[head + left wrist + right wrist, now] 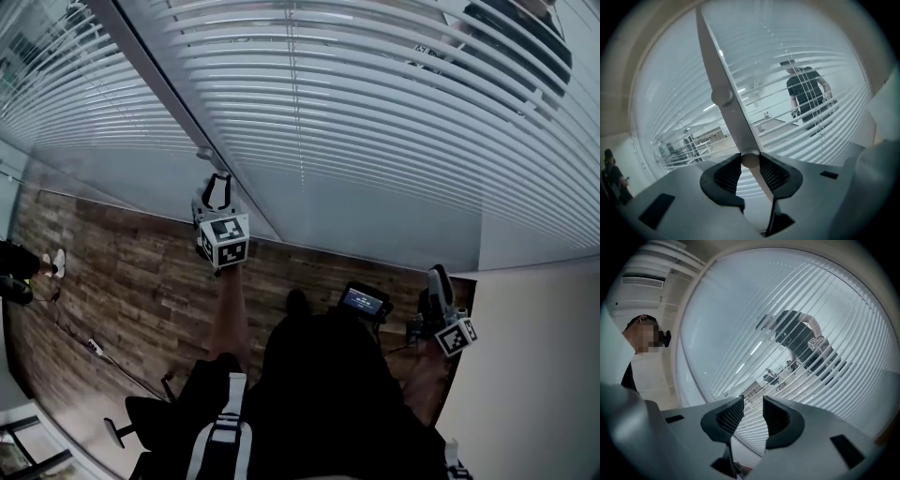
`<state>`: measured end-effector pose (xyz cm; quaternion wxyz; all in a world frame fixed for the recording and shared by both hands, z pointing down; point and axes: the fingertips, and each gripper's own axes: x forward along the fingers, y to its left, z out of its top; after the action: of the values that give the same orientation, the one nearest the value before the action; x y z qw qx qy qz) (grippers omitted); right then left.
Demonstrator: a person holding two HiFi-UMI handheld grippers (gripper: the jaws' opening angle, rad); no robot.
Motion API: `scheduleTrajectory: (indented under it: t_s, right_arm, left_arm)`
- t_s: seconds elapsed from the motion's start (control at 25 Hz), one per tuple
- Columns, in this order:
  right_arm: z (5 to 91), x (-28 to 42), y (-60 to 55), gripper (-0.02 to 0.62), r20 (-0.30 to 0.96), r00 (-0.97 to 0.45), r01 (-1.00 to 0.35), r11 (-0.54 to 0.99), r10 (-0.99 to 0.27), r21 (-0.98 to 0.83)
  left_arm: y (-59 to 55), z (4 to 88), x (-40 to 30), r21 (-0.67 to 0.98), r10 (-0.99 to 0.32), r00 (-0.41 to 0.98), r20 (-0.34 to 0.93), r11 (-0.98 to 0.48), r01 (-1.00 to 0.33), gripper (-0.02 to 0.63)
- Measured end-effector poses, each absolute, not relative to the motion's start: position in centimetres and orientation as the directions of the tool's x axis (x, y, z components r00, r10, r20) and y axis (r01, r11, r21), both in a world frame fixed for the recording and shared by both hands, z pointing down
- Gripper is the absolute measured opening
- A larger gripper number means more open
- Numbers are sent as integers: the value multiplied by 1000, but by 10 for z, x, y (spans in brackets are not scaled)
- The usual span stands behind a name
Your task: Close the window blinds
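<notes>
White slatted blinds (pixel 375 94) hang behind a glass wall, their slats partly open. A slim grey tilt wand (pixel 204 153) runs down along the frame between two panes. My left gripper (pixel 217 187) is raised to the wand's lower end. In the left gripper view the wand (pixel 724 98) comes down between the jaws, and the left gripper (pixel 750 169) is shut on its rounded tip. My right gripper (pixel 439 292) hangs low at the right, away from the blinds. In the right gripper view the right gripper (pixel 753 414) stands open with nothing between its pads, facing the blinds (pixel 811 333).
A person in dark clothes (pixel 520 37) shows through the slats beyond the glass. Wood-patterned floor (pixel 122 272) lies below the window, and a white wall (pixel 534 375) closes the right side. Someone's feet (pixel 52 264) are at the far left; a chair base (pixel 141 412) stands lower left.
</notes>
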<state>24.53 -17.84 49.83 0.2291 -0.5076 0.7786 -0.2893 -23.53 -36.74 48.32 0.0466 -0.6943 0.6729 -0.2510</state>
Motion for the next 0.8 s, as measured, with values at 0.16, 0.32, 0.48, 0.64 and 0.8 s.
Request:
scheduleTrajectory:
  t_s: [0.16, 0.32, 0.48, 0.64, 0.8]
  right_arm:
    - [499, 245, -175, 112, -67, -385, -656, 324, -921, -682]
    - [499, 246, -174, 112, -71, -387, -652, 327, -919, -684]
    - [504, 248, -170, 112, -77, -385, -648, 329, -920, -687]
    - [503, 248, -168, 112, -78, -376, -650, 323, -923, -688]
    - [502, 250, -166, 112, -75, -365, -655, 313, -928, -687]
  left_arm:
    - [-364, 483, -232, -326, -966, 14, 256, -100, -940, 133]
    - [-358, 479, -233, 103, -975, 131, 179, -113, -988, 228]
    - [-360, 485, -234, 437, -970, 224, 93, -162, -885, 230]
    - [-366, 479, -240, 526, -973, 228, 48, -169, -833, 204]
    - [-369, 480, -246, 492, -975, 203, 86, -136, -860, 135]
